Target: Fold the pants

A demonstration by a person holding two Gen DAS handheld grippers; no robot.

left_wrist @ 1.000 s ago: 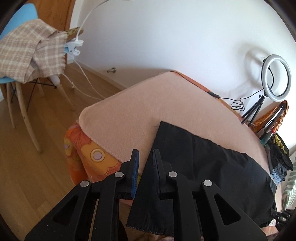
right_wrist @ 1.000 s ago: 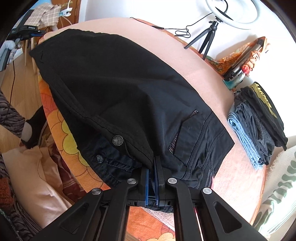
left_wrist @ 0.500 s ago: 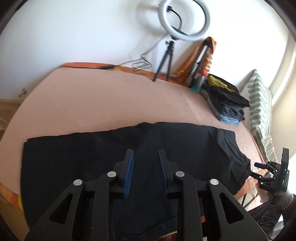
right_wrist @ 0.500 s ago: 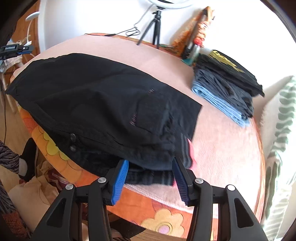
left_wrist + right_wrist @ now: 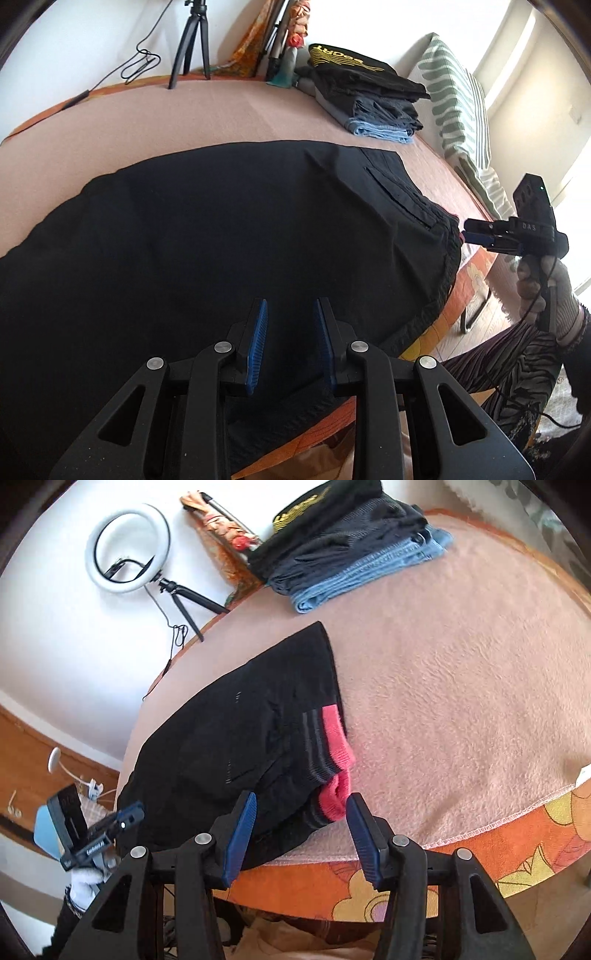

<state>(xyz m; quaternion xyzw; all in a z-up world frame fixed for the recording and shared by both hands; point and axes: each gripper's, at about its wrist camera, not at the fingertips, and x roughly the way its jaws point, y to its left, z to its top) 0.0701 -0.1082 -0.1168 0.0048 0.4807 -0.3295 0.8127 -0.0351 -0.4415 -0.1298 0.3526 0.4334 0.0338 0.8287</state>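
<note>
Black pants lie spread lengthwise on the pink blanket. My left gripper hovers over their near edge, jaws a little apart with nothing between the blue pads. In the right wrist view the waistband end shows its pink lining at the bed's edge. My right gripper stands open just short of that end, its pads not pressing the cloth. It also appears in the left wrist view as the right gripper beside the waistband, and the left gripper shows at the left.
A stack of folded clothes sits at the blanket's far side, near a striped pillow. A ring light on a tripod stands by the wall. An orange flowered cover hangs below the blanket's edge. A gloved hand holds the right gripper.
The right gripper was shut on the waistband and has let go and opened wide. The left jaws parted a little and swung along the pants. Both wrists rolled; the pants now lie flat.
</note>
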